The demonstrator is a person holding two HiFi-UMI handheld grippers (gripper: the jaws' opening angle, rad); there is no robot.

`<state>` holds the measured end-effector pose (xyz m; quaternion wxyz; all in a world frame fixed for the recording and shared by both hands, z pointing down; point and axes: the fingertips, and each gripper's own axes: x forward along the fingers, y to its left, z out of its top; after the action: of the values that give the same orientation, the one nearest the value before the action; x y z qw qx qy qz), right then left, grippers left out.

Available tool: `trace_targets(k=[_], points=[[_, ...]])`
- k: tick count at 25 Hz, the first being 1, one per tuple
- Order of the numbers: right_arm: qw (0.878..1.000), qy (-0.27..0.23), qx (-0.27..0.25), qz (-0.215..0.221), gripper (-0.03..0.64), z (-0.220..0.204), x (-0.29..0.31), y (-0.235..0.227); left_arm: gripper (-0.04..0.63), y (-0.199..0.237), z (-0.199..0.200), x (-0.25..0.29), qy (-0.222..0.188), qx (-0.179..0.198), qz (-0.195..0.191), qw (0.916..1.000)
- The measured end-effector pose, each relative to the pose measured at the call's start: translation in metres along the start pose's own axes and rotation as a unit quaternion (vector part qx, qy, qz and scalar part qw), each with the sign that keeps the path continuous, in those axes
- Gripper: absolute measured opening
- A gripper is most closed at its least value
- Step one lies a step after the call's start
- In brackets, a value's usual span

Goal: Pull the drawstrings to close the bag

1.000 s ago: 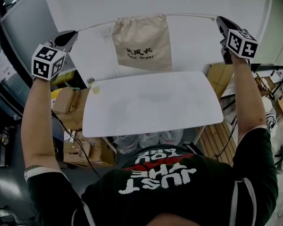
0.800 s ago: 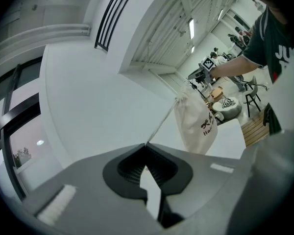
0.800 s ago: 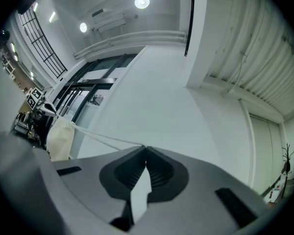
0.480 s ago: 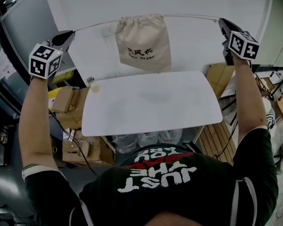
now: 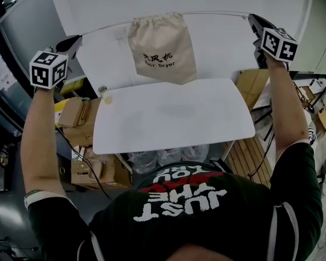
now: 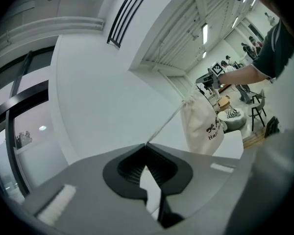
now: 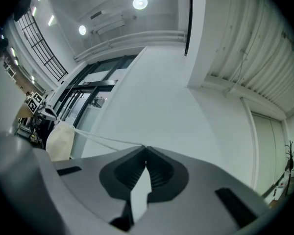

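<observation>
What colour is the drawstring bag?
Beige cloth drawstring bag with dark printed lettering; clearest in the head view.

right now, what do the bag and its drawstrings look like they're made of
The bag looks like matte beige cloth, perhaps cotton or canvas: it hangs in soft folds and gathers at the top. The drawstrings look like thin pale cord, pulled straight; fibre unclear.

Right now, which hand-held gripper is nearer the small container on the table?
Left. The left hand-held gripper is up-left of the small container; the right hand-held gripper is across, beyond the bag.
</observation>
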<state>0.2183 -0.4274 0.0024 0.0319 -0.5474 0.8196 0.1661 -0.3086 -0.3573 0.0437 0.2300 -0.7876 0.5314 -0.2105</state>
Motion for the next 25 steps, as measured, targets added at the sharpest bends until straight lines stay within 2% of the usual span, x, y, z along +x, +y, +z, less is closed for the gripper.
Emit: trace_targets(k=[4, 17, 25], points=[[1.0, 0.005, 0.021, -0.005, 0.009, -0.006, 0.0, -0.005, 0.011, 0.002, 0.005, 0.001, -0.007, -0.017, -0.002, 0.9998], [0.999, 0.002, 0.036, -0.003, 0.009, -0.017, -0.012, -0.007, 0.009, 0.004, -0.001, -0.005, -0.007, -0.013, -0.001, 0.9999], [0.999, 0.006, 0.048, -0.003, 0.009, -0.023, -0.003, -0.013, 0.009, 0.024, -0.016, -0.008, -0.001, -0.029, 0.002, 0.9996]])
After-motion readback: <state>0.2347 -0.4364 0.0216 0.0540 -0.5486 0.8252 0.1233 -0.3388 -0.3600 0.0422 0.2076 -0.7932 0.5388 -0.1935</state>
